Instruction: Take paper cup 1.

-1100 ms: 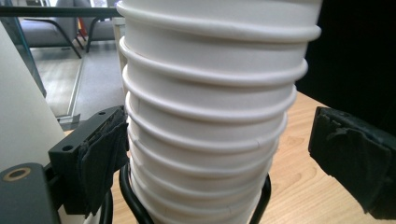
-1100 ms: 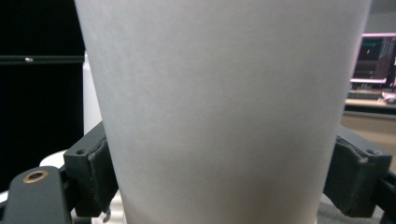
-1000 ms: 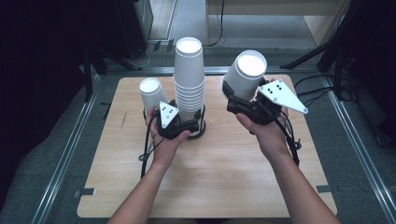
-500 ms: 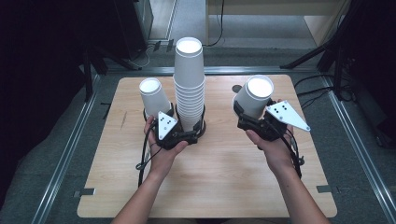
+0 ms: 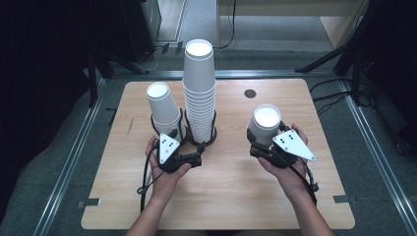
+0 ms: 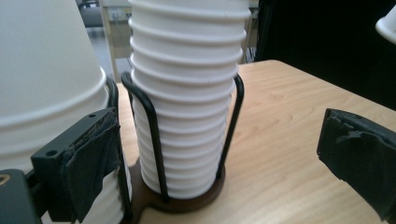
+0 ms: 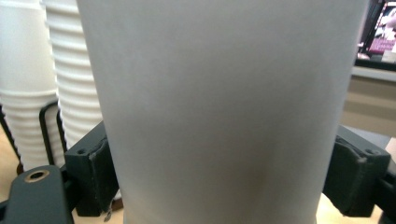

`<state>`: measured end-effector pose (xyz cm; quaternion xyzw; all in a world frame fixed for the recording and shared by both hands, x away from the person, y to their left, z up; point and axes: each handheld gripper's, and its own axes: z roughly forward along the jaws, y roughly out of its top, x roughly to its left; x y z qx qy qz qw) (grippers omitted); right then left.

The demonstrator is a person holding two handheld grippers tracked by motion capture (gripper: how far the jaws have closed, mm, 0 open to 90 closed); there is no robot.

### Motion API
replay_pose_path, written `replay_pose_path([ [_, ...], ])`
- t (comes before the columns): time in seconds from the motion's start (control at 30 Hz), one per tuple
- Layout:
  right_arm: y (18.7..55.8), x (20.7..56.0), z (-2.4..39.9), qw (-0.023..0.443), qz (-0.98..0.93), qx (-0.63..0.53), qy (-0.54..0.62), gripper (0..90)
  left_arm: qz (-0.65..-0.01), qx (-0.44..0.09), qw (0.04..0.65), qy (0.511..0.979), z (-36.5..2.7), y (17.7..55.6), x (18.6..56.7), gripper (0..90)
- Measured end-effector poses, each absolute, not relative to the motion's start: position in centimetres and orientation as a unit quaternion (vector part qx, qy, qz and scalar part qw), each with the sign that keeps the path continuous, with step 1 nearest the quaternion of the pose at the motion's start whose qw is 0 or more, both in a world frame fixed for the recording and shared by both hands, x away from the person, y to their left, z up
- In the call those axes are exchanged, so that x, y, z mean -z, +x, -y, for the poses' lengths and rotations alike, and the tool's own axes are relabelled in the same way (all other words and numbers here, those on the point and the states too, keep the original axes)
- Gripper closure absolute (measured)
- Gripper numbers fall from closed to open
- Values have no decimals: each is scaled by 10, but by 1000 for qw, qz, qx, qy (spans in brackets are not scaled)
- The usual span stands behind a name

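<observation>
A tall stack of white paper cups [image 5: 199, 93] stands in a black wire holder [image 5: 212, 135] at the table's middle. A shorter stack of white cups [image 5: 163, 108] stands just left of it in the holder's second ring. My left gripper [image 5: 184, 142] sits at the holder's near side. Its jaws stand wide apart, open, with the tall stack [image 6: 187, 107] a little beyond them. The left pad [image 6: 88, 158] lies close to the shorter stack [image 6: 46, 84]. My right gripper [image 5: 263, 140] is shut on a single upright white cup [image 5: 264, 123], which the pads [image 7: 100, 172] press from both sides.
The wooden table [image 5: 226, 196] has bare room in front of both hands and to the right. A small black round spot [image 5: 250, 93] marks its far side. Metal rails [image 5: 69, 167] run along the floor beside it, and dark stands surround it.
My right hand has come down with its cup, from level with the top of the tall stack to low over the table. The left hand has drawn back a little toward the person.
</observation>
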<state>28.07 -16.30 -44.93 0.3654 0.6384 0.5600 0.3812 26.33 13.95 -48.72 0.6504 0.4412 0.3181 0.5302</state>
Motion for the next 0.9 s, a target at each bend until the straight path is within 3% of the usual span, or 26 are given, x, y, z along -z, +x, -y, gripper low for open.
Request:
replay_pose_path([
  [0.37, 271, 493, 172, 387, -659, -522, 380, 133, -447, -307, 509, 668, -142, 243, 510, 0],
  [0.9, 257, 529, 153, 479, -728, -405, 276, 131, -412, -279, 514, 699, -132, 232, 519, 0],
])
